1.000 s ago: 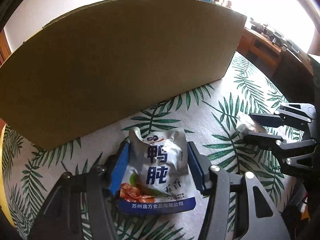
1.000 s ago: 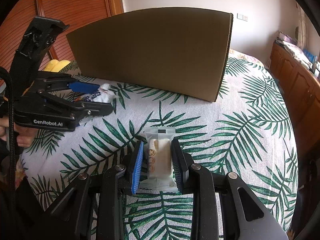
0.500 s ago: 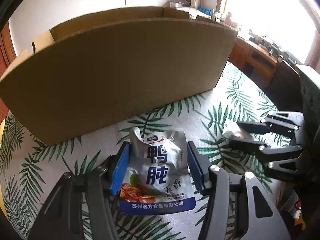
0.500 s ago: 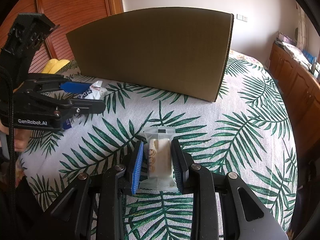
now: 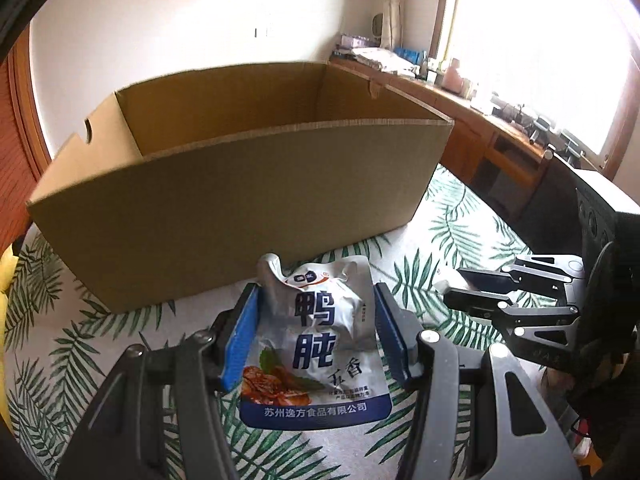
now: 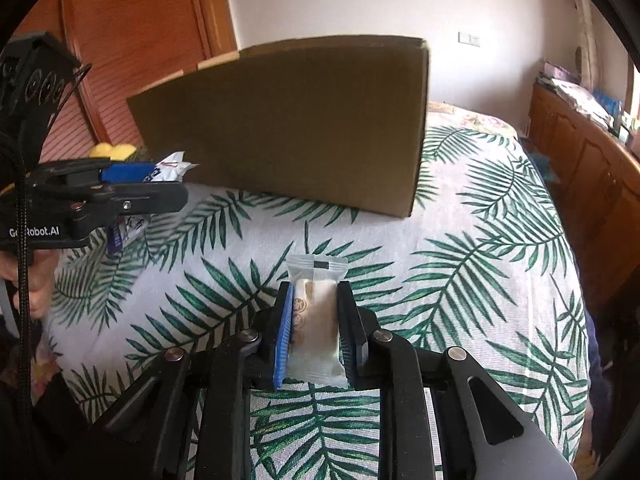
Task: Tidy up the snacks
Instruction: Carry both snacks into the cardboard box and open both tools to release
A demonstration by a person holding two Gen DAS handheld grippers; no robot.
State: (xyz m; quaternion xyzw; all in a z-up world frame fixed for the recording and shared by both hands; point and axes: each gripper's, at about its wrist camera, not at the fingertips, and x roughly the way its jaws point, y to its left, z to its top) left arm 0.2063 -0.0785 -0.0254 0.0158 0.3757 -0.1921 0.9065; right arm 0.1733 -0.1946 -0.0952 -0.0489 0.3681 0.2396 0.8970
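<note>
While pinched by its sides, silver snack pouch (image 5: 320, 336) held in left gripper (image 5: 316, 332) before open cardboard box (image 5: 240, 200). Small clear-wrapped biscuit (image 6: 316, 320) clamped in right gripper (image 6: 316, 320), over leaf-print cloth (image 6: 480, 280) of the counter.

White walls (image 5: 180, 32), a bright window (image 5: 540, 52) over cluttered wooden cabinets (image 5: 492, 148), and reddish louvred wooden doors (image 6: 132, 48).
</note>
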